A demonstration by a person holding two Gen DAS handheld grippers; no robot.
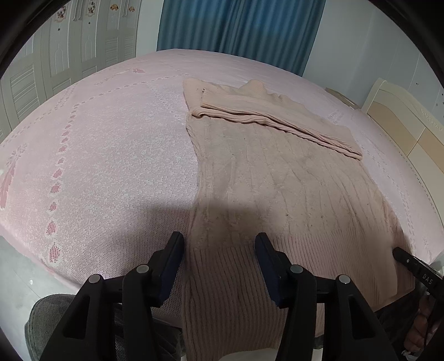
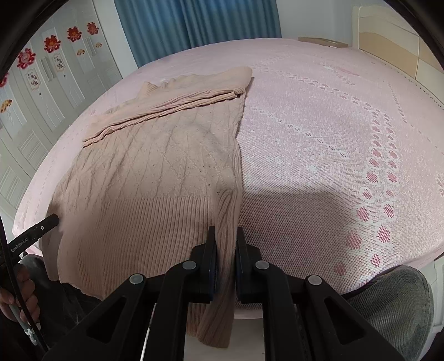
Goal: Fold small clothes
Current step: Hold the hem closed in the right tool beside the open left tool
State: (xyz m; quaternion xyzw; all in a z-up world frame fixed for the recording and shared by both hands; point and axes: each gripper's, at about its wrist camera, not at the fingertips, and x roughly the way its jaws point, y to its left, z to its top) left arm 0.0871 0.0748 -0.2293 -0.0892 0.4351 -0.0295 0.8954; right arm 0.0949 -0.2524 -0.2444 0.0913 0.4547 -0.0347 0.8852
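Pink bedspread (image 1: pixel 111 155) | blue curtain (image 1: pixel 241 25) | left fingers (image 1: pixel 174 258) apart | right fingers (image 2: pixel 212 261) pinching sweater (image 2: pixel 155 166)

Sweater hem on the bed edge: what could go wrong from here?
1. The right tool is shut on the sweater at one narrow ribbed strip; lifting may stretch or bunch it.
2. The left tool is open over the hem, so a pull now would skew the sweater.
3. The folded sleeve lies loose and could slide off.
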